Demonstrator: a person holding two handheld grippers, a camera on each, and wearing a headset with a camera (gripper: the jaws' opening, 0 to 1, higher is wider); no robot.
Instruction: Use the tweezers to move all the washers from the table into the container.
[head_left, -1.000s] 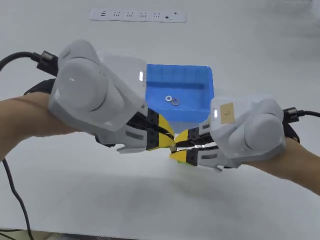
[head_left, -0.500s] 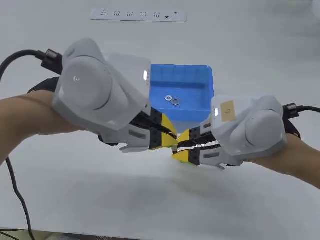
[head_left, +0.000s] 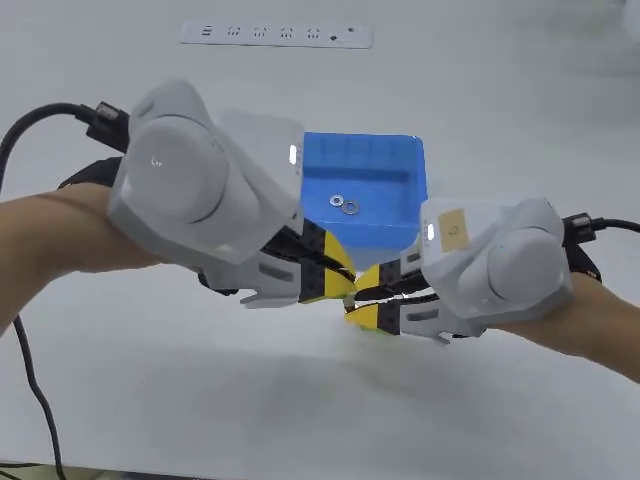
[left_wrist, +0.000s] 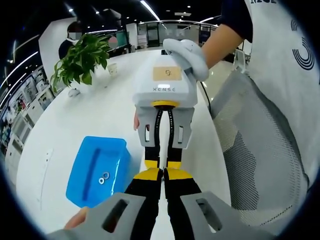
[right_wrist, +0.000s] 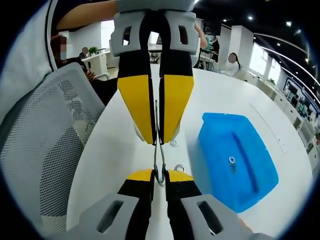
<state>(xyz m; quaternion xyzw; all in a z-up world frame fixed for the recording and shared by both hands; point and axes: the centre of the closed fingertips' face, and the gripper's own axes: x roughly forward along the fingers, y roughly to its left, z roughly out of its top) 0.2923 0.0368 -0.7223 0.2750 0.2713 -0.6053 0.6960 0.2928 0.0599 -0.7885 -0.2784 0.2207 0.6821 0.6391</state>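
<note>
Pinching tweezers (right_wrist: 159, 160) — left gripper (left_wrist: 163, 176) and right gripper (right_wrist: 159, 176) together.

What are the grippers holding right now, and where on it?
The tweezers: the left gripper clamps one end, the right gripper the other.

A broad white surface (head_left: 200, 400) stretches away under even, soft light, with a white power strip (head_left: 276, 32) lying near its far edge. In the left gripper view a leafy potted plant (left_wrist: 82, 55) stands on the far part of the surface, and a grey mesh office chair (left_wrist: 255, 165) sits just beside it. Long ceiling light strips (left_wrist: 150, 9) run over a dark ceiling. White columns (right_wrist: 241, 42) rise in the open office beyond.
</note>
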